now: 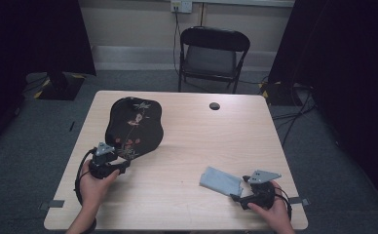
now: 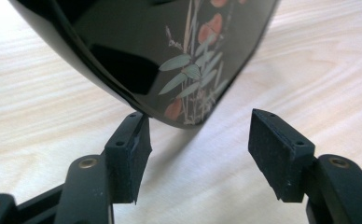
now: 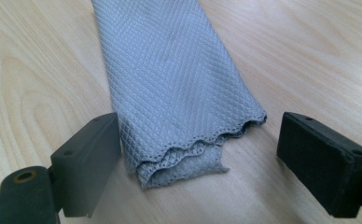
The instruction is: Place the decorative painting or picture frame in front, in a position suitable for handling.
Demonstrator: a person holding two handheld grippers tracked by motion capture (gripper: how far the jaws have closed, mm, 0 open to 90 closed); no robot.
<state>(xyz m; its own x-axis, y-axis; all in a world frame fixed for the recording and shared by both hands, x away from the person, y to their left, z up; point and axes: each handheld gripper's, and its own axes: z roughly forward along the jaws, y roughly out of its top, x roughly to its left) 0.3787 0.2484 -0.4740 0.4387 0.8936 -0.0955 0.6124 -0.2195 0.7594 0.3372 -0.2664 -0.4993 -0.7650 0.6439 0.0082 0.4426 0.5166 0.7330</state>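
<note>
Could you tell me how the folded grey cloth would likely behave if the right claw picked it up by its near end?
The grey cloth looks thin and folded in loose layers, so it would probably droop and unfold. Its quilted weave suggests decent grip, and it seems light.

I can read no words, numbers or brand marks anywhere — the glossy black lacquered tray (image 1: 134, 127) at my left bears painted flowers and leaves, not lettering.

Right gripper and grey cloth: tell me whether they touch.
Cannot tell. In the right gripper view the right gripper stands open around the grey cloth; one pad looks edge-to-edge with it.
</note>
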